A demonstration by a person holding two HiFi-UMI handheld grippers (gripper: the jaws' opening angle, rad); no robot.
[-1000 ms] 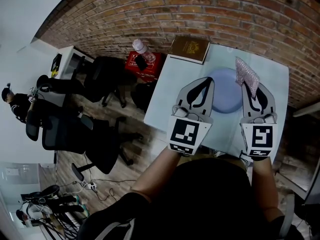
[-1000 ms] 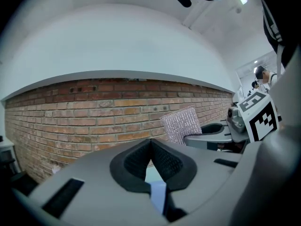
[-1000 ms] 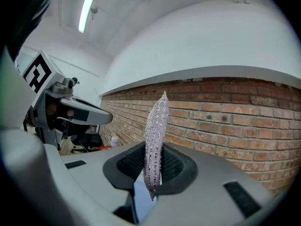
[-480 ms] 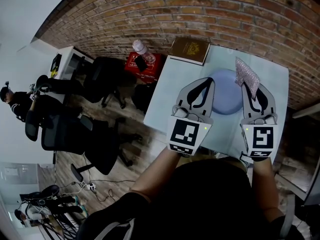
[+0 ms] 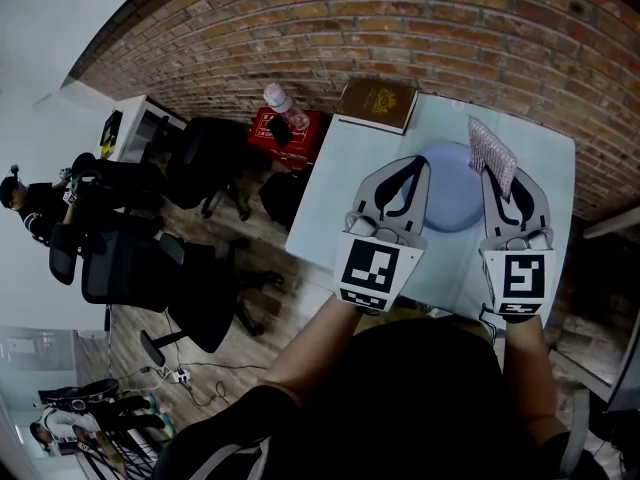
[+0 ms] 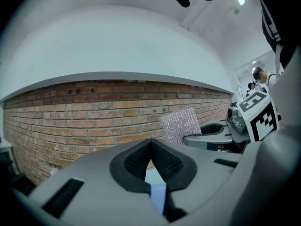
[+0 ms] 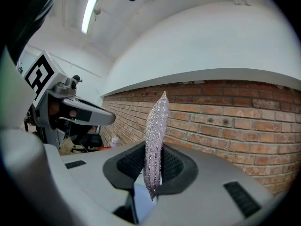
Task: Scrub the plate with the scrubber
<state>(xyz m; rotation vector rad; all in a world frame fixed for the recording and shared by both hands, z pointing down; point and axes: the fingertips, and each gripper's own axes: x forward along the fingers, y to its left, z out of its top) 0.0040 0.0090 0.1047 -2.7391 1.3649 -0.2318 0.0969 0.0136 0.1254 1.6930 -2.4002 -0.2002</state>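
Note:
A pale blue plate (image 5: 455, 196) lies on the light table (image 5: 345, 173), between my two grippers in the head view. My right gripper (image 5: 499, 175) is shut on a silvery glittering scrubber (image 5: 494, 153), which stands up edge-on between its pads (image 7: 155, 145) in the right gripper view. That scrubber (image 6: 181, 124) also shows in the left gripper view, to the right. My left gripper (image 5: 408, 165) hovers over the plate's left edge with its jaws touching at the tips and nothing between them (image 6: 151, 142).
A brown book (image 5: 377, 101) lies at the table's far left corner. Beyond the table runs a brick wall (image 5: 400, 28). Left of the table stand a red box (image 5: 287, 128) with a bottle (image 5: 281, 99), black office chairs (image 5: 150, 273) and a white desk (image 5: 140, 118).

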